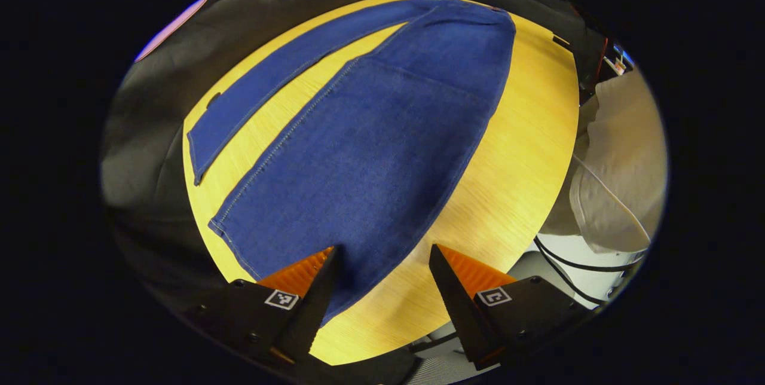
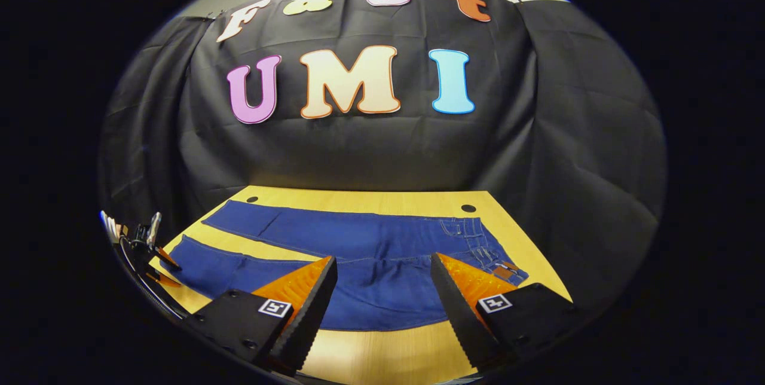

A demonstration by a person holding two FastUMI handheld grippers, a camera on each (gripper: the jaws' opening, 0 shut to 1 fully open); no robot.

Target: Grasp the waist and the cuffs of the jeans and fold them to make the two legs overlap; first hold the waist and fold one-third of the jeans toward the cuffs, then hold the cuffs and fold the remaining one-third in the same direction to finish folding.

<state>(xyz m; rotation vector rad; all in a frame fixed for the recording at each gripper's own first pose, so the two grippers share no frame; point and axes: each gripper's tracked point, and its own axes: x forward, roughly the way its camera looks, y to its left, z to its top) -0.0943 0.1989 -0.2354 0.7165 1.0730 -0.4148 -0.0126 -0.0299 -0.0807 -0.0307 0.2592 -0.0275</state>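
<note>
Denim jeans [image 1: 370, 134] lie flat on table [image 1: 514, 193]; both hand-held grippers [image 1: 382, 274] [image 2: 382, 283] gape, holding nothing.

- In the left gripper view, the near cuff of the jeans [image 1: 358, 152] at lower centre is partly covered by the left gripper's [image 1: 382, 283] finger, so its hem corner there is hidden.
- The person's light sleeve [image 1: 621, 158] at the right is cut off by the picture's edge.
- In the right gripper view, the right gripper's [image 2: 382, 295] fingers cover parts of the jeans [image 2: 358, 235] at lower centre.
- At the far left, small clipped objects [image 2: 140, 235] by a cable are too small to identify.
- The wooden table [image 2: 358, 196] is cut off at the bottom.
</note>
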